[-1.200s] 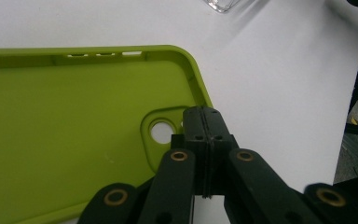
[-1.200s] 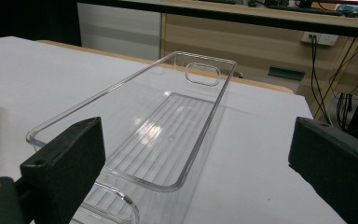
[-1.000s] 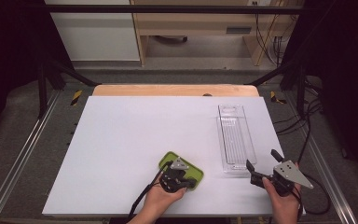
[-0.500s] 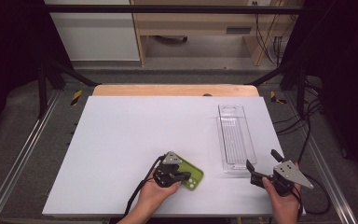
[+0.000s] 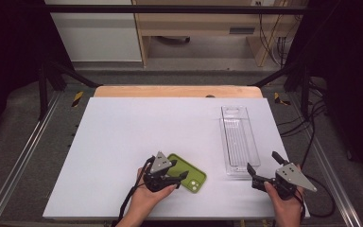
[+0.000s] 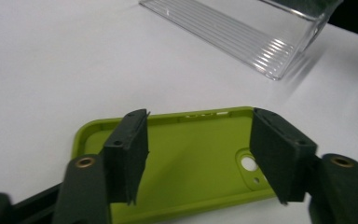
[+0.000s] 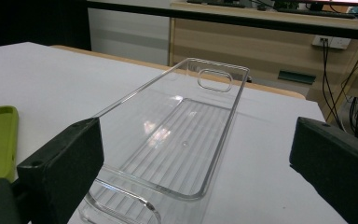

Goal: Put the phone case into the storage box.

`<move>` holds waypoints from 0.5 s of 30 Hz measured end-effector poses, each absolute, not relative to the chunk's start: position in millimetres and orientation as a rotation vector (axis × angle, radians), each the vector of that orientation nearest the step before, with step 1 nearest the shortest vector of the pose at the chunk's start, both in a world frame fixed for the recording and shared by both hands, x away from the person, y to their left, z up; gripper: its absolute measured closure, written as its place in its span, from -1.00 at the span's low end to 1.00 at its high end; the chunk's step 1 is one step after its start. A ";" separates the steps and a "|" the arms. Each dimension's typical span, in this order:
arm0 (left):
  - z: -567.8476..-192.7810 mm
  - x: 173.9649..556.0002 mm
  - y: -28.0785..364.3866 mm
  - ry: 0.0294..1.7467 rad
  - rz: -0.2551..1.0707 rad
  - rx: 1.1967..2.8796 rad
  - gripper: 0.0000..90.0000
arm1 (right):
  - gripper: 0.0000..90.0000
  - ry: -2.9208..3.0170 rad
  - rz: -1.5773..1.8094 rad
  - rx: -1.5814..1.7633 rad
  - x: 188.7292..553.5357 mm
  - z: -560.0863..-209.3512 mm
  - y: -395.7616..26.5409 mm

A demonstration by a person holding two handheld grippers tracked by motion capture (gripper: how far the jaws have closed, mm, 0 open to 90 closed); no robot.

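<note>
The green phone case (image 5: 187, 172) lies flat on the white table (image 5: 137, 132), hollow side up, near the front edge and a little left of the middle. Its camera cut-out end points toward my right side. In my left gripper view the case (image 6: 191, 158) sits under and between my jaws with its raised rim showing all round; the pads stand apart from that rim and press on nothing. My left gripper (image 5: 170, 174) has just been opening, and its jaws now hang released over the case's near end.

Just to the right of the case lies a clear plastic tray (image 5: 238, 142), long and narrow, running away from me toward the far edge. A strip of bare table separates the two. My right gripper (image 5: 260, 175) waits at the tray's near short end, jaws spread wide and gripping nothing. In the right gripper view the tray (image 7: 182, 140) lies beyond them, ribbed floor bare, walls low.

Left of the case and beyond it the table is open white surface, reaching the wooden strip (image 5: 179, 91) at the back.
</note>
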State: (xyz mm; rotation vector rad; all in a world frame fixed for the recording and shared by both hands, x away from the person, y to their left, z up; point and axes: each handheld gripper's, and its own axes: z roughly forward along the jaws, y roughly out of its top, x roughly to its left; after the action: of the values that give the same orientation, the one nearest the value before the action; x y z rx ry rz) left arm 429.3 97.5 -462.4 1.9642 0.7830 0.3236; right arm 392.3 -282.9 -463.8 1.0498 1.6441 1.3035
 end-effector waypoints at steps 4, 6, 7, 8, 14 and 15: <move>-461.2 429.0 116.4 0.812 0.349 1.885 -0.37 | -0.93 1.644 1.306 1.039 391.2 -462.0 -281.0; -460.9 429.2 121.4 0.812 0.353 1.868 -0.39 | -0.93 1.642 1.307 1.038 390.8 -461.6 -280.2; -460.8 429.3 124.3 0.809 0.360 1.856 -0.39 | -0.93 1.642 1.307 1.038 390.8 -461.6 -280.2; -460.4 429.3 129.2 0.802 0.371 1.842 -0.44 | -0.93 1.636 1.299 1.039 390.3 -461.1 -279.7; -460.9 427.8 149.2 0.798 0.396 1.781 -0.69 | -0.94 1.590 1.288 1.044 388.0 -456.6 -279.7; -461.1 427.1 151.8 0.798 0.397 1.772 -0.69 | -0.94 1.590 1.288 1.044 388.0 -456.6 -279.7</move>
State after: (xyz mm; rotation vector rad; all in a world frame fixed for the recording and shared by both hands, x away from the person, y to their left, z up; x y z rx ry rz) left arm 427.1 151.8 -461.1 1.7725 0.7982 0.3965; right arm 388.0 -279.7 -456.6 1.0439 1.5900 1.2883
